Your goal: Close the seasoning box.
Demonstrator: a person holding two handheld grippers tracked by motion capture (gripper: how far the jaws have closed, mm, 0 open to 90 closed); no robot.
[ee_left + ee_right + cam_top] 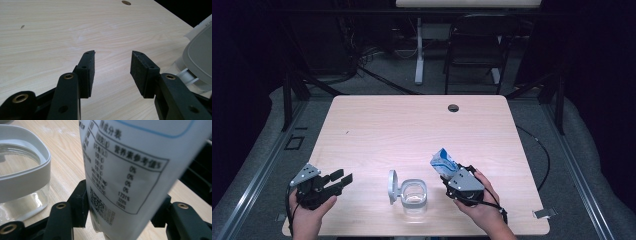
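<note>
Near the front edge of the table (377, 120), the right gripper (452, 176) holds a white and blue pouch (443, 162) just beside the open clear jar (414, 196), while the left gripper (343, 179) stands wide and empty.

pouch (130, 170) top cut off, label txt blurred

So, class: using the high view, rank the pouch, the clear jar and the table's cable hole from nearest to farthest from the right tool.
1. Pouch: held in the right tool.
2. Jar: just to its left, lid open.
3. Hole: near the table's far edge.
</note>
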